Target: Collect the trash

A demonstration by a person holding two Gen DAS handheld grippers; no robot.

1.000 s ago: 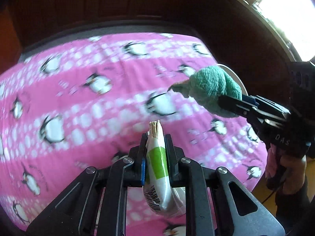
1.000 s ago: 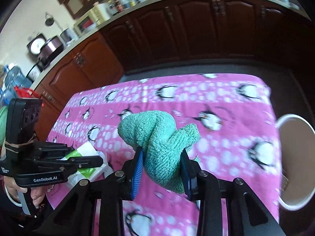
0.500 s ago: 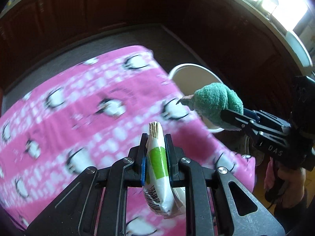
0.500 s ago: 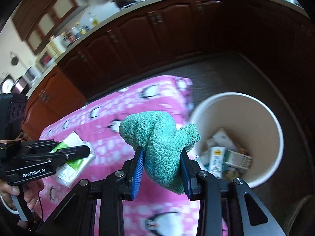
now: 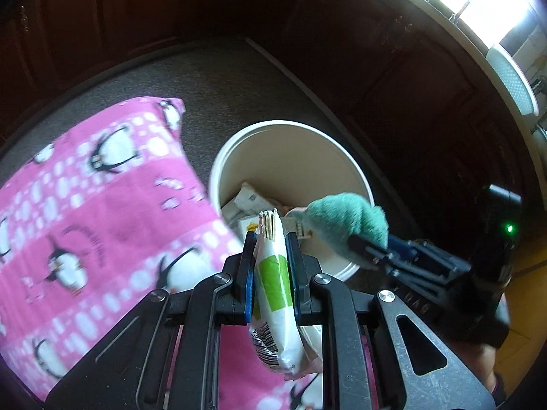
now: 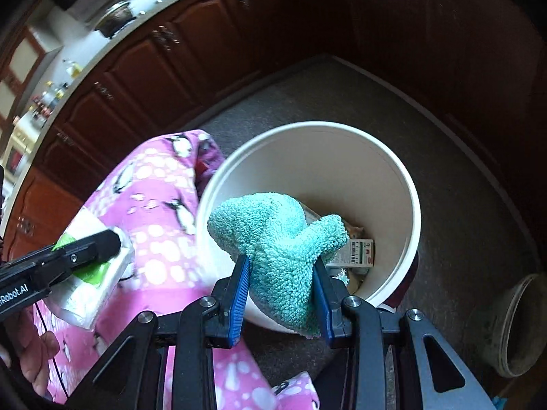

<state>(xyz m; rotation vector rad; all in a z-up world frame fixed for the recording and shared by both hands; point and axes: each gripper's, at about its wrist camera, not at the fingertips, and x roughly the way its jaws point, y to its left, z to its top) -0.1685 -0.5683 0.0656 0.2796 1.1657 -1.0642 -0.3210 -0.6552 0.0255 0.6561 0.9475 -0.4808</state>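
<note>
My left gripper (image 5: 270, 239) is shut on a white and green wrapper (image 5: 273, 283), held at the near rim of a white bin (image 5: 239, 143). The wrapper also shows in the right wrist view (image 6: 92, 273) over the pink cloth. My right gripper (image 6: 280, 266) is shut on a teal terry cloth (image 6: 273, 235) and holds it above the bin's near edge (image 6: 407, 184). The cloth also shows in the left wrist view (image 5: 345, 218). Cartons and paper trash (image 6: 357, 254) lie inside the bin.
A pink penguin-print cloth (image 5: 85, 212) covers the table to the left of the bin (image 6: 154, 239). Dark wooden cabinets (image 6: 164, 68) ring the grey floor (image 6: 461, 205). A second dirty bucket (image 6: 519, 324) stands on the floor at the right.
Both grippers have swung right from over the table to the white bin, each still holding its item. The bin now fills the middle of both views.
</note>
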